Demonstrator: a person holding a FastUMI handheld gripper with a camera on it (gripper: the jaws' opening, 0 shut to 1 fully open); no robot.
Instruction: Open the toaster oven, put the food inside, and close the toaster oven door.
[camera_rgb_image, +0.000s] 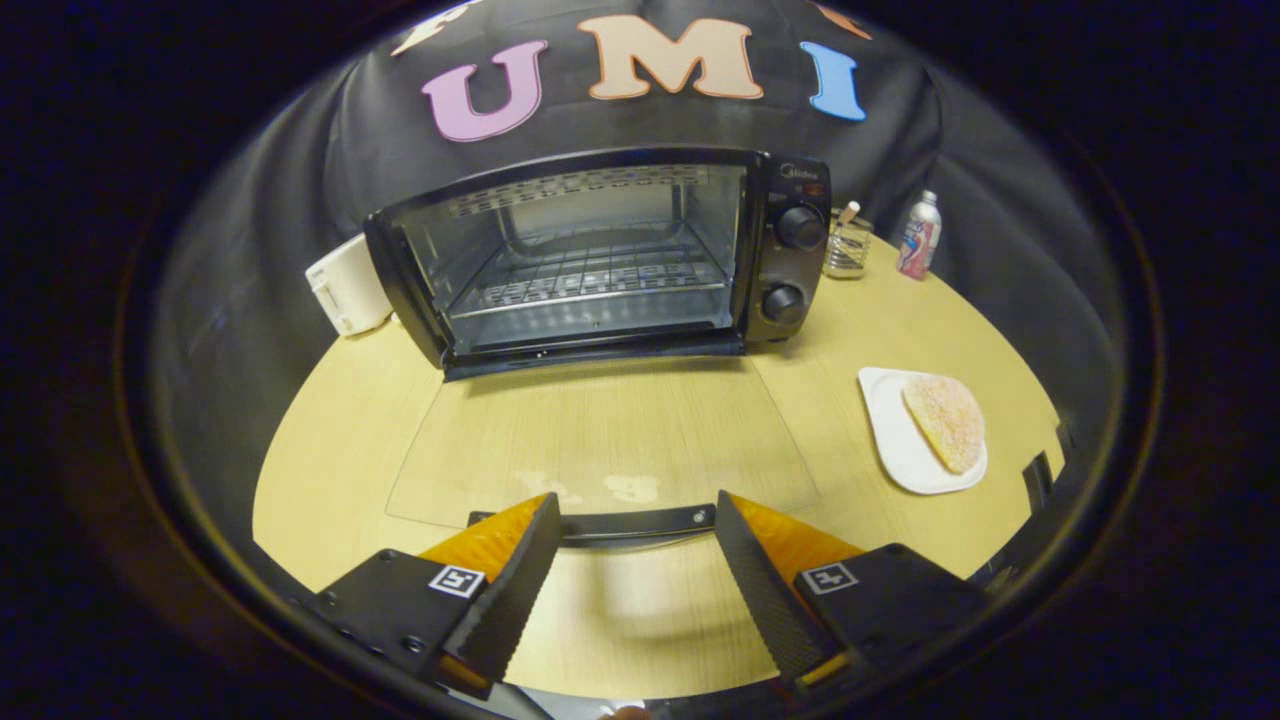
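The black toaster oven (780, 250) stands at the back of the wooden table with its glass door (600, 440) folded down flat toward me, and the wire rack (590, 275) inside is bare. The door's dark handle (630, 522) lies just past my fingertips, spanning the gap between them. My gripper (636, 502) is open, with nothing pressed between its fingers. The food (945, 420), a pale flat sugared pastry, lies on a white plate (890, 440) to the right, beyond my right finger.
A white appliance (345, 285) sits against the oven's left side. A glass jar (847, 245) and a small bottle (919, 236) stand right of the oven at the back. A dark object (1035, 480) pokes up at the table's right rim.
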